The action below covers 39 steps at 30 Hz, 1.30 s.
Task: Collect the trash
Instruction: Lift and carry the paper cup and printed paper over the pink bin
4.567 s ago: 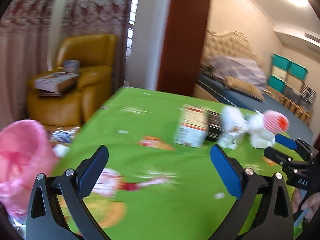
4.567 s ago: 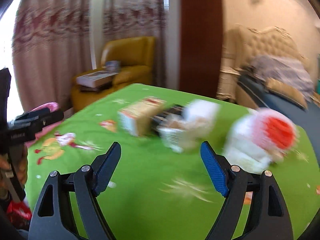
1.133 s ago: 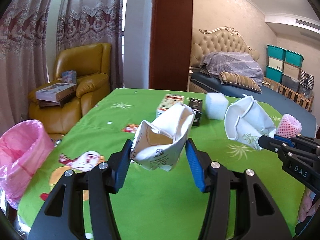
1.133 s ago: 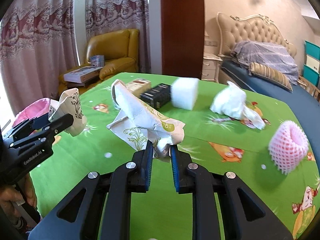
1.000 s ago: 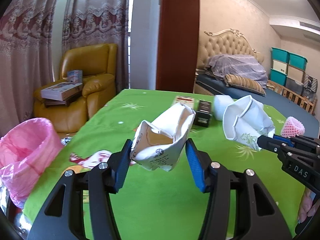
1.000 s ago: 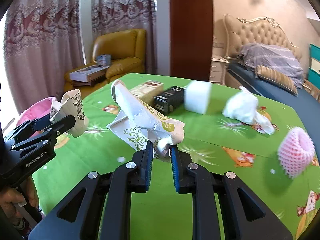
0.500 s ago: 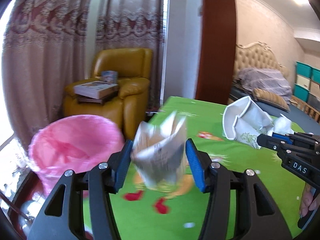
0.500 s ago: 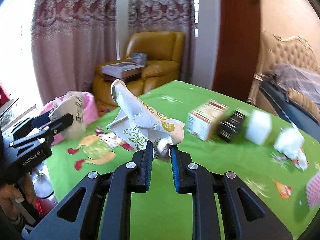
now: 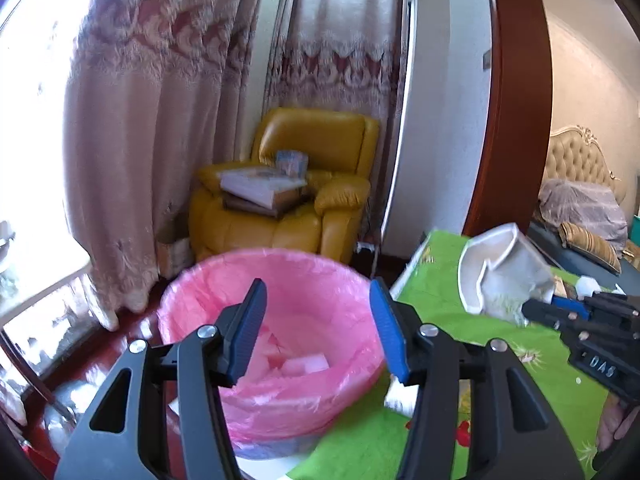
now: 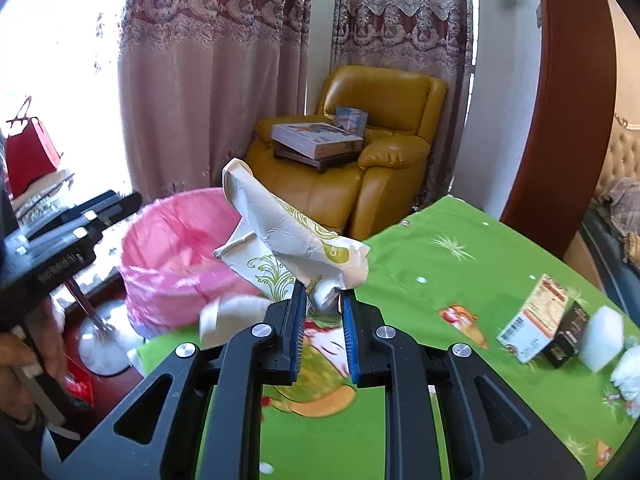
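The left gripper [image 9: 318, 326] is spread wide and empty above the round bin lined with a pink plastic bag [image 9: 224, 280], where pale scraps are already seen. A crumpled white paper bag with green print [image 10: 288, 240] is pinched in the narrowly closed right gripper [image 10: 323, 320], short of the bin. A blurred white piece [image 10: 230, 314] (perhaps falling) lies beside the bin; cartons [image 10: 536, 320] on the green tablecloth [image 10: 460, 280] remain uncollected.

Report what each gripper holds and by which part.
The left gripper is open and holds nothing. The right gripper is shut on the crumpled paper cup, pinching its squashed lower end.
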Motion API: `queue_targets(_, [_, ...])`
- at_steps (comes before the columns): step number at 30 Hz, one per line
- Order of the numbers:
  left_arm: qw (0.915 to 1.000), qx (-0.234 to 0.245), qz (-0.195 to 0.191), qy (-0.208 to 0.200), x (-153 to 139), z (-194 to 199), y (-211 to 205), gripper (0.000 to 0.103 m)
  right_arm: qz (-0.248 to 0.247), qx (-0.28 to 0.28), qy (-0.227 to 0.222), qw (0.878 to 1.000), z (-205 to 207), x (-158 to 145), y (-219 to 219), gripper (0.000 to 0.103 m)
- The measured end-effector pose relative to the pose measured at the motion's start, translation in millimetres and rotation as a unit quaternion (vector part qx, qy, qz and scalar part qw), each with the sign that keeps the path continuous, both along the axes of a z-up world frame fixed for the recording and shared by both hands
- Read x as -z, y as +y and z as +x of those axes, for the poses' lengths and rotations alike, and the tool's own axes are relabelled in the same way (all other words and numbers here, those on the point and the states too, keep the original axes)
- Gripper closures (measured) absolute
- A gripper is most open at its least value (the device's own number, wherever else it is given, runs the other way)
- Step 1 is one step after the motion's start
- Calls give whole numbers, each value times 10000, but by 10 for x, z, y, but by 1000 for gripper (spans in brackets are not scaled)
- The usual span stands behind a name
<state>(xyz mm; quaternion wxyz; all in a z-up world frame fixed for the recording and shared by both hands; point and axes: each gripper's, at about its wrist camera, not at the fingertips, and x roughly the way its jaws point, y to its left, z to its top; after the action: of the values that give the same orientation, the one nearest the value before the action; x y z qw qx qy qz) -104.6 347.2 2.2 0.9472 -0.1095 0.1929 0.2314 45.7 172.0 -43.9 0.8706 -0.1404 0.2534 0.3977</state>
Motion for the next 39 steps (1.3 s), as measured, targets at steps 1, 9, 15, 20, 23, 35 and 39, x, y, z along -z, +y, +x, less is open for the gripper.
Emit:
queue_targets(1, [9999, 98, -50, -2, 19, 26, -8, 51, 8, 29, -1, 10000, 2, 3, -12, 85])
queue_targets(9, [9965, 776, -288, 70, 243, 151, -596, 17, 151, 670, 144, 9975, 236, 37, -563, 85])
queue_targets(15, [9926, 946, -167, 740, 575, 531, -980, 11, 177, 888, 205, 9957, 285, 111, -843, 85])
queue_targets(20, [9903, 888, -101, 1061, 824, 745, -1049, 34, 157, 855, 283, 9958, 260, 185, -890, 85])
queue_targets(23, [9912, 942, 4, 931, 795, 739, -1061, 48, 131, 808, 258, 9963, 218, 218, -859, 85])
queue_targets(35, [9958, 887, 7, 222, 390, 348, -880, 60, 10, 511, 267, 9983, 105, 244, -571, 85])
queue_targets(39, [9989, 443, 81, -97, 138, 164, -557, 60, -14, 165, 188, 9997, 50, 156, -274, 84])
